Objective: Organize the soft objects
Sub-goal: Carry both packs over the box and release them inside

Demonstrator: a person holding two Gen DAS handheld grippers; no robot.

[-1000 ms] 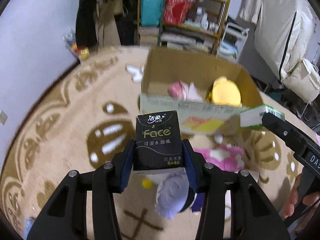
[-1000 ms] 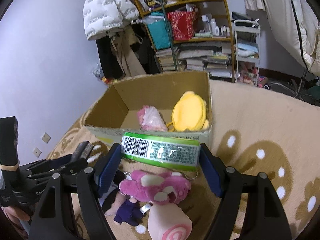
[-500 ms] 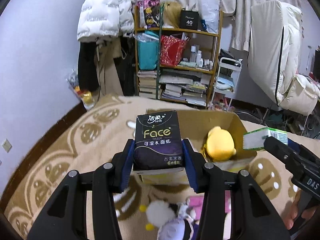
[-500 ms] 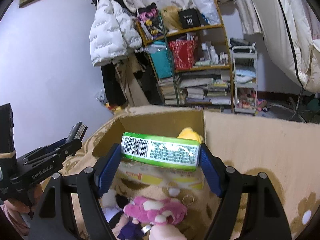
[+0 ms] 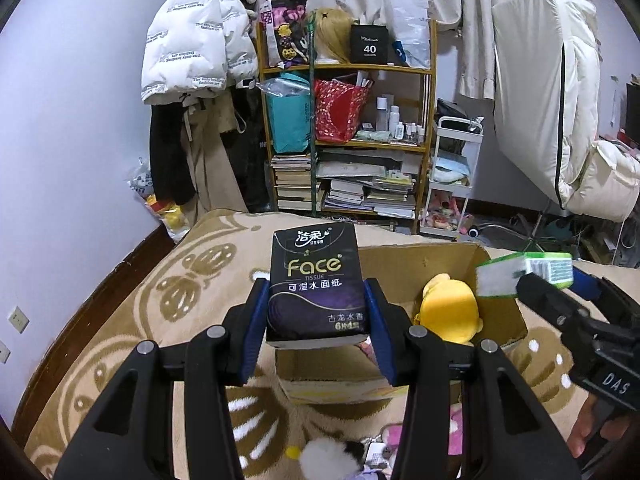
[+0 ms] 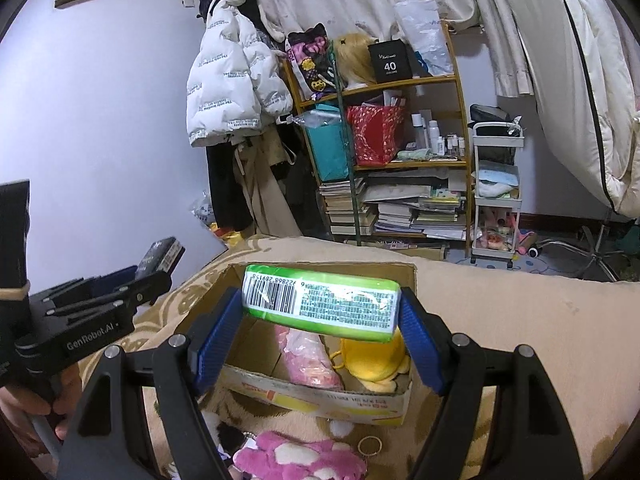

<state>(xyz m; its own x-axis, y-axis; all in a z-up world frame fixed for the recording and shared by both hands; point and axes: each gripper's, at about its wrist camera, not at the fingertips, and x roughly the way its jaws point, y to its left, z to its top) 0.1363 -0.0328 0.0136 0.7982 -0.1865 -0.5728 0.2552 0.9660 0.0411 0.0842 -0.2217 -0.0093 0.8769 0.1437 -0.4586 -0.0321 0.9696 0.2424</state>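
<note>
While both tools hung ahead of the drop, held full loads: left gripper point(image 5: 316, 320) clamped on the black rectangular plastic-wrapped "Face" tissue pack point(image 5: 316, 284), upright between the blue pads; right gripper point(image 6: 320, 340) clamped endwise on the green plastic-wrapped tissue pack with a barcode label point(image 6: 322, 306), lying crosswise.

Open brown cardboard box point(image 5: 500, 320) sat just ahead of and below both sets of fingers, already holding the yellow plush toy point(image 5: 448, 310) and the pink plush toy point(image 6: 308, 356).

Risks, judged:
- Could have collided: right tool crossed close at the left one's right side, both aimed at the same opening.
- Could have slipped: slick wrap, green pack pinched only at its soft ends.
- Could have missed: released short, either pack would have hit the near wall and landed among the toys under the fingers.
- Could have perched on the plush and rolled out.

Views compared:
- Left wrist only: black pack's face and grip; box interior half blocked by that pack, pink toy barely visible.
- Right wrist only: clear look into the box, pink toy beside yellow one; also magenta-and-white plush point(image 6: 300, 456) on the beige patterned rug point(image 6: 500, 340) below the fingers.
</note>
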